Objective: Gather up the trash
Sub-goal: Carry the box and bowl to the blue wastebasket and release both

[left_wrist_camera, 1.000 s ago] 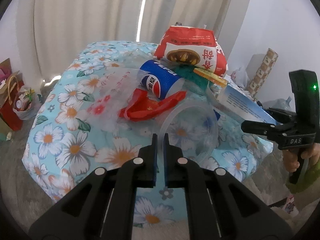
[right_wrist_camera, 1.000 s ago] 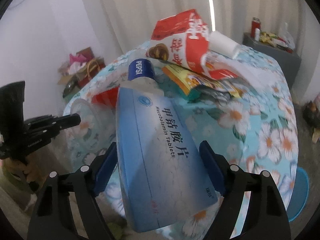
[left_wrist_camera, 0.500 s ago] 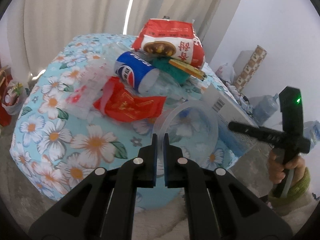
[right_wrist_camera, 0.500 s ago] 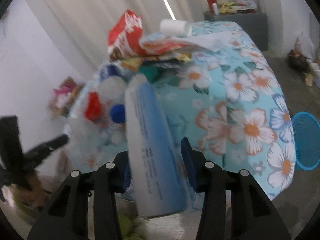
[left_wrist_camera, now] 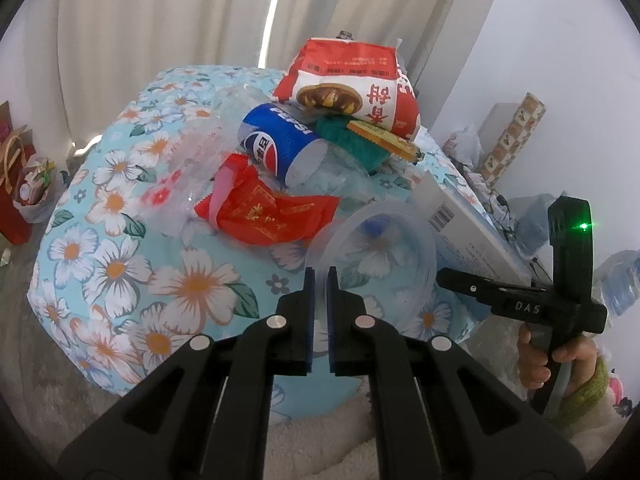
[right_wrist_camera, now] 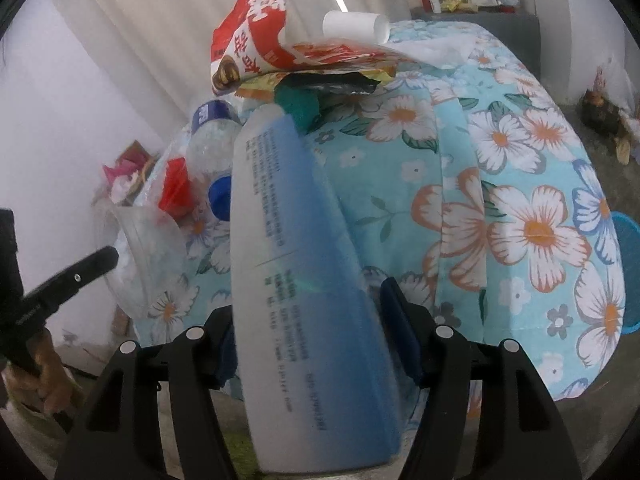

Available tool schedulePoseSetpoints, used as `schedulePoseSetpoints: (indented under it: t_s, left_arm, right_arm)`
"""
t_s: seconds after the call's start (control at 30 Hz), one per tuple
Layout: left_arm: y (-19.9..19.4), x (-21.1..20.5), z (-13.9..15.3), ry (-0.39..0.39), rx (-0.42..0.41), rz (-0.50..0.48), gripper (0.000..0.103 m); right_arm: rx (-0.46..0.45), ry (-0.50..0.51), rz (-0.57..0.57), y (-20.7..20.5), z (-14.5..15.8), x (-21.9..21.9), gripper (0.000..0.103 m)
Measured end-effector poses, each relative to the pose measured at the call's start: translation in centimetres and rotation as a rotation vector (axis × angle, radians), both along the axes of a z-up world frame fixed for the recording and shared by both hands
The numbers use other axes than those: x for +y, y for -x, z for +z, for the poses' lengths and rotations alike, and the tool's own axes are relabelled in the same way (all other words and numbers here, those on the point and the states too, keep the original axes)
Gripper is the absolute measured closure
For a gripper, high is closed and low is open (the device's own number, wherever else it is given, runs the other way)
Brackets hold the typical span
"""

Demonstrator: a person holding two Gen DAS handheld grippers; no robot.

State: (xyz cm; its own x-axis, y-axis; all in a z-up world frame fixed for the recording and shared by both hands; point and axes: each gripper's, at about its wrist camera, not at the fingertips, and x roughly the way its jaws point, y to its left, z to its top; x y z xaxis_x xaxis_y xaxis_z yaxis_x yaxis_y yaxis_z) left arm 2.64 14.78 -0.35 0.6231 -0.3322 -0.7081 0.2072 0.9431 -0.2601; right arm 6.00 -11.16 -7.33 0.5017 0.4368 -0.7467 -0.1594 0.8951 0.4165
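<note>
My left gripper (left_wrist_camera: 320,276) is shut on the near rim of a clear plastic container (left_wrist_camera: 372,256), held over the front edge of the floral-cloth table (left_wrist_camera: 120,264). My right gripper (right_wrist_camera: 308,320) has a long blue-and-white medicine box (right_wrist_camera: 288,264) between its pads; the jaws are opening while both pads still touch the box. The box's far end rests on the table by a green wrapper (right_wrist_camera: 300,100). Piled behind are a Pepsi bottle (left_wrist_camera: 276,144), a red flat wrapper (left_wrist_camera: 268,212) and a red-and-white snack bag (left_wrist_camera: 352,80).
A crumpled clear plastic bag (left_wrist_camera: 200,160) lies left of the bottle. A white roll (right_wrist_camera: 354,26) tops the pile. A blue basket (right_wrist_camera: 628,248) sits on the floor right of the table, red gift bags (left_wrist_camera: 16,200) to its left.
The right gripper sank and rolled with the box, which turned from its broad face toward its edge; the jaws narrowed, then widened. The left gripper stayed shut on the container.
</note>
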Motion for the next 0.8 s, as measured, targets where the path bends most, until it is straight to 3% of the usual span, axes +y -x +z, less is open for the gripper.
schedulePoseSetpoints:
  t_s: [0.2, 0.3, 0.63, 0.8]
  left_arm:
    - [0.6, 0.1, 1.0, -0.005, -0.025, 0.007, 0.1]
    - [1.0, -0.3, 1.4, -0.01, -0.038, -0.004, 0.1]
    - [1.4, -6.2, 3.8, -0.01, -0.07, -0.161, 0.1]
    - [0.0, -11.7, 5.5, -0.022, -0.082, -0.272, 0.1]
  right_arm:
    - [0.003, -0.053, -0.055, 0.0, 0.3, -1.9, 0.062]
    - [-0.017, -0.071, -0.08, 0.6, 0.8, -2.7, 0.068]
    - [-0.088, -0.194, -0.183, 3.7, 3.7, -8.5, 0.071]
    - [-0.149, -0.246, -0.325, 5.7, 5.1, -13.9, 0.071]
